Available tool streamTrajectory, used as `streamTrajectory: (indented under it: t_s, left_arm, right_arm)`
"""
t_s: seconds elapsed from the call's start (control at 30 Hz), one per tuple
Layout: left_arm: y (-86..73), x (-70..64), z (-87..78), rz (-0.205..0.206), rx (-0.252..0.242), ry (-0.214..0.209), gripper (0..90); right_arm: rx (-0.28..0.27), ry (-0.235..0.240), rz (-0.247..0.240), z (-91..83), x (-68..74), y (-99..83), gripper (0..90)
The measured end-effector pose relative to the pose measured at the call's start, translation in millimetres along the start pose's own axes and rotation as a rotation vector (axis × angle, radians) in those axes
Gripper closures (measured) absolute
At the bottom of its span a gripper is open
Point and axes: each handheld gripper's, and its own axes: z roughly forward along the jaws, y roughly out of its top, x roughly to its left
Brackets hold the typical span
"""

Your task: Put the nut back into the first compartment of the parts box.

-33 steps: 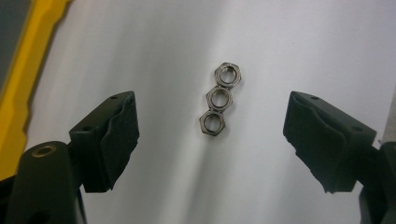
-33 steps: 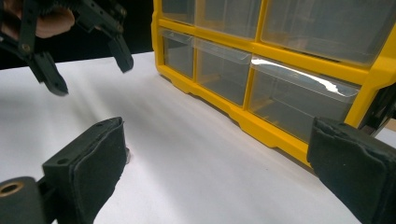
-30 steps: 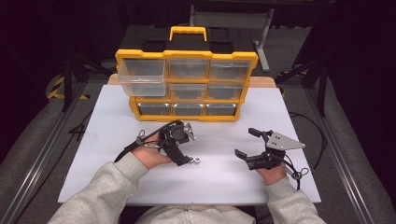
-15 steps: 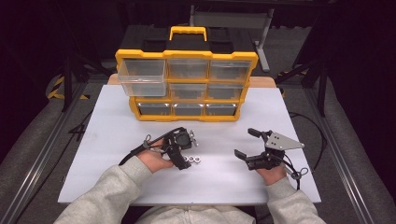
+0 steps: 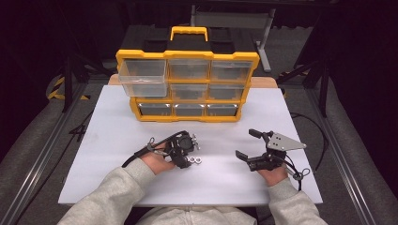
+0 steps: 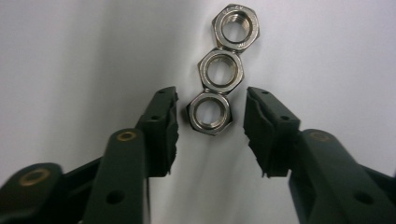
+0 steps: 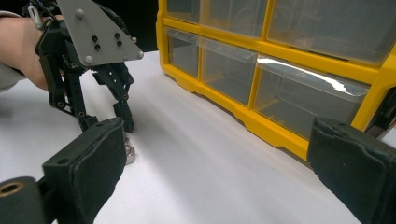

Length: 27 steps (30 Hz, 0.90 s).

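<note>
the left gripper (image 6: 211, 126) hung over the white table (image 5: 112, 140), its jaws spread to either side of the nearest nut (image 6: 209, 113) in a row of three hex nuts (image 6: 222, 74) lying flat and touching. the row's long axis ran straight away from the jaws, so a close would likely catch the near nut alone. the right gripper (image 5: 248, 143), also spread and holding nothing, sat well apart beside the yellow drawer organizer (image 5: 187, 86).
</note>
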Motion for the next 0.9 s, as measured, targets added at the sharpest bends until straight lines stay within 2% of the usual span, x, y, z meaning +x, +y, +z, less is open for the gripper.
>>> streamTrajectory:
  t_s: [0.13,0.27,0.3,0.33,0.37,0.47,0.57,0.73,0.8,0.9]
  left_arm:
    - [0.0,0.3,-0.8,-0.003,0.003,-0.001,66.6]
    - [0.1,-0.9,-1.0,-0.002,0.007,0.006,69.2]
    - [0.3,-1.0,-0.9,0.01,0.002,0.014,69.2]
    - [0.4,-2.4,-1.4,-0.002,0.005,0.006,69.3]
    - [0.7,-2.1,-2.5,0.01,0.006,0.003,69.3]
    - [0.3,-2.7,-6.1,0.008,0.004,-0.004,69.4]
    - [-1.0,-2.0,-17.5,0.004,-0.018,-0.027,69.4]
    - [-2.1,-0.5,-33.1,0.012,-0.022,-0.046,69.4]
    - [-3.1,-1.0,-39.2,-0.006,-0.04,-0.055,69.4]
    - [-3.0,0.3,-47.1,0.006,-0.04,-0.06,69.4]
  right_arm:
    - [0.004,0.002,0.0,0.5,0.0,-0.2,5.5]
    - [0.004,0.004,-0.001,0.6,0.2,-0.3,5.6]
    - [0.004,0.004,-0.001,0.5,0.1,-0.3,5.6]
    - [0.006,0.003,-0.001,0.4,0.0,-0.2,5.6]
    - [0.005,0.003,0.0,0.5,0.0,-0.2,5.6]
    - [0.005,0.003,-0.002,0.7,-0.1,-0.3,5.6]
    - [0.008,0.001,-0.001,0.5,-0.1,-0.3,5.6]
    - [0.004,0.003,-0.002,0.9,0.2,-0.4,5.7]
    - [0.004,0.002,-0.002,0.9,0.2,-0.3,5.7]
    - [0.004,0.002,-0.002,0.8,0.2,-0.3,5.6]
